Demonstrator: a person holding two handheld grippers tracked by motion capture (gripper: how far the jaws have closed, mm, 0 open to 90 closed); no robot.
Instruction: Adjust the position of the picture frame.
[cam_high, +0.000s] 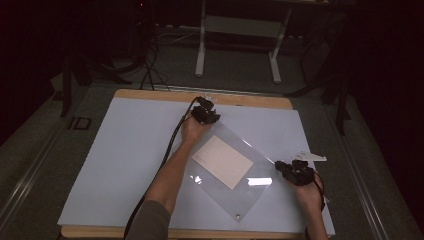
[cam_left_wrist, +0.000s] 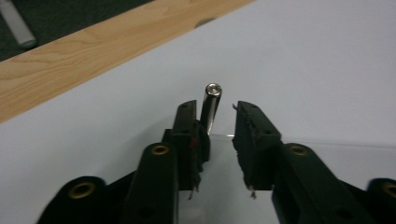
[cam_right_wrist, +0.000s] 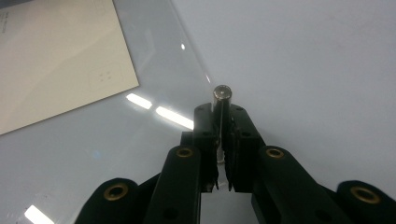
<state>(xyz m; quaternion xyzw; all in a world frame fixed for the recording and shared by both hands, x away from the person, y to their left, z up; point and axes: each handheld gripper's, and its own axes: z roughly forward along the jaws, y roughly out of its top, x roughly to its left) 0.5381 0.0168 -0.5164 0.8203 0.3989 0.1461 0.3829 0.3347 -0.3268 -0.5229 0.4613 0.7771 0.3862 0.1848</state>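
Right gripper (cam_right_wrist: 223, 122) clamped on shiny metal standoff (cam_right_wrist: 222, 95); left gripper (cam_left_wrist: 218, 122) parted, its steel post (cam_left_wrist: 211, 106) against one jaw.

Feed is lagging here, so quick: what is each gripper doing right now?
Left gripper: open, metal post between its jaws, against one pad.
Right gripper: shut on the other metal post at the clear sheet's corner.
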